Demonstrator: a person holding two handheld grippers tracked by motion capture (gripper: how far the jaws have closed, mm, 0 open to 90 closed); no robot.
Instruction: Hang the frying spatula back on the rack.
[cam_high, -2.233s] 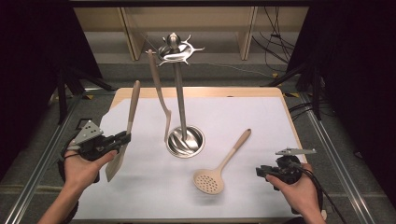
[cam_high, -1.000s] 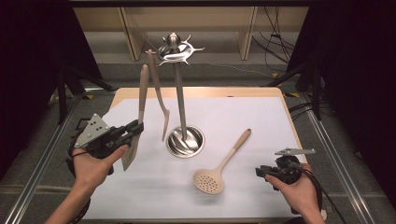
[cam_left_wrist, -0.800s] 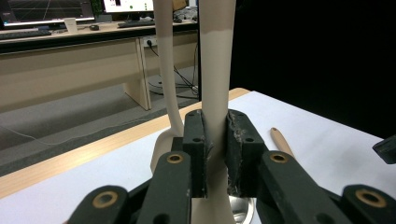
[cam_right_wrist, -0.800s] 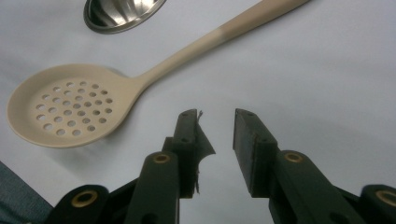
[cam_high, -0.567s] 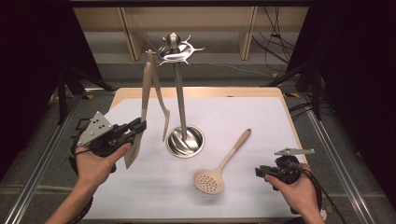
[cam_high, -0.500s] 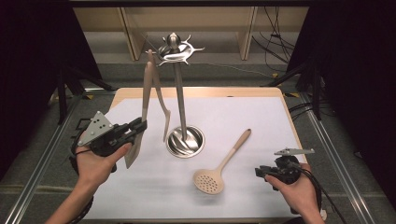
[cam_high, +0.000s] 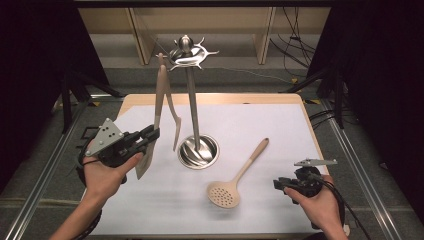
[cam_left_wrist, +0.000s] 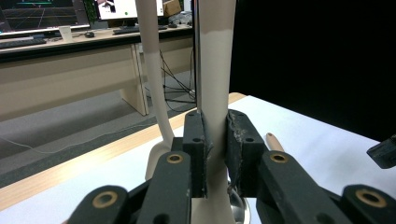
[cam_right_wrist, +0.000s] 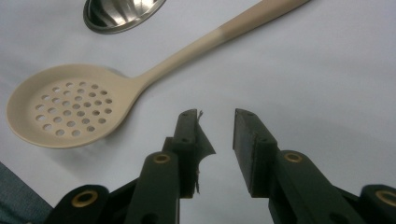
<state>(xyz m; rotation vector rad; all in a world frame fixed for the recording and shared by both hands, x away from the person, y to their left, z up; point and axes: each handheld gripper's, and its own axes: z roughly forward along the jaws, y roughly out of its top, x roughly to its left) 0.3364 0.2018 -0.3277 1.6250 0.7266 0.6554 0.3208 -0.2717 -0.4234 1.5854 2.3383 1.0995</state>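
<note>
White table (cam_high: 325, 130); left hand-held gripper (cam_left_wrist: 215, 140) clamping half-hidden spatula (cam_left_wrist: 215, 70), right hand-held gripper (cam_right_wrist: 219, 140) agape, empty.

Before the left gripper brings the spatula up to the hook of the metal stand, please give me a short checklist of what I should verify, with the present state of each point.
1. Left gripper grips the spatula firmly: ok, the jaws are shut on its handle.
2. Spatula upright, its top near the hooks of the stand: ok in the high view.
3. Spatula's hanging hole lined up with a free hook: cannot tell, the top is too small to read.
4. Utensil already hanging leaves room: cannot tell, it hangs very close beside the spatula.
5. Right gripper out of the way: ok, open and low at the table's near right corner.
6. Slotted spoon away from the stand's base: ok, flat on the table.
</note>
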